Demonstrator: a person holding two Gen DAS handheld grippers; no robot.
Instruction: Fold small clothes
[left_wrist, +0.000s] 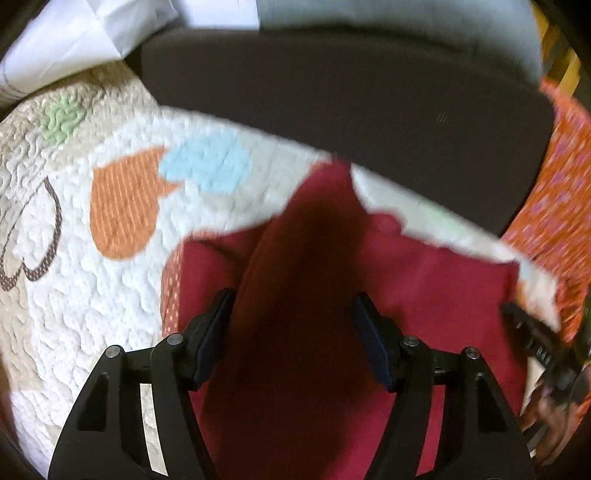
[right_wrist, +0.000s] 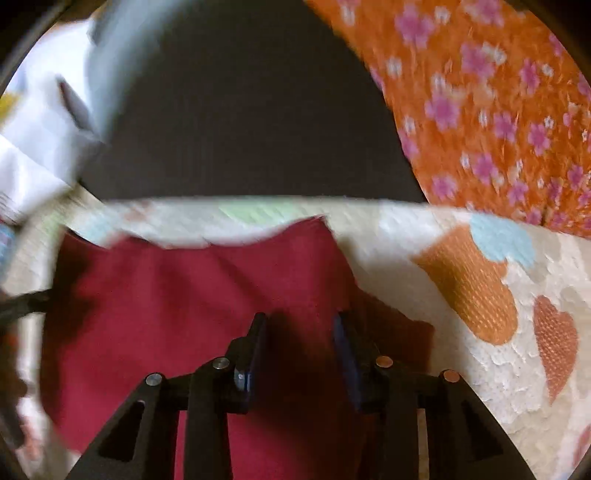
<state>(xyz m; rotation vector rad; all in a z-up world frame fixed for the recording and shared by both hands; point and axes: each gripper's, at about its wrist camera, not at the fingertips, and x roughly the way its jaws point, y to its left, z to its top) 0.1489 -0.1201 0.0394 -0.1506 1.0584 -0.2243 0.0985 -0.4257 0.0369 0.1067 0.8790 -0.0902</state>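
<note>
1. On a white quilted cover (left_wrist: 110, 295) printed with orange and blue hearts lies a dark red garment (left_wrist: 424, 280), spread across the near middle of both views.
2. In the left wrist view the left claw (left_wrist: 293, 310) hangs over the garment with its jaws set wide apart. A raised ridge of the red cloth runs up between the two fingers; motion blur hides whether the pads (left_wrist: 218, 325) touch it, and nothing is pinched.
3. In the right wrist view the right claw (right_wrist: 299, 332) is partly open, its jaws closer together than the left's, and stands low over the right part of the dark red garment (right_wrist: 166, 314). The cloth between the fingers is in shadow, so I cannot tell whether they touch it; the jaws are not closed on anything.
4. The far edge of the garment lies just short of the far border of the quilted cover (right_wrist: 498, 369).
5. Beyond that border is a dark brown surface (left_wrist: 351, 103).
6. An orange cloth with pink flowers (right_wrist: 480, 103) lies at the far right, touching the cover's edge.
7. White fabric (left_wrist: 74, 37) shows at the far left, blurred.
8. The right claw's dark tip (left_wrist: 535, 339) shows at the right edge of the left view.
</note>
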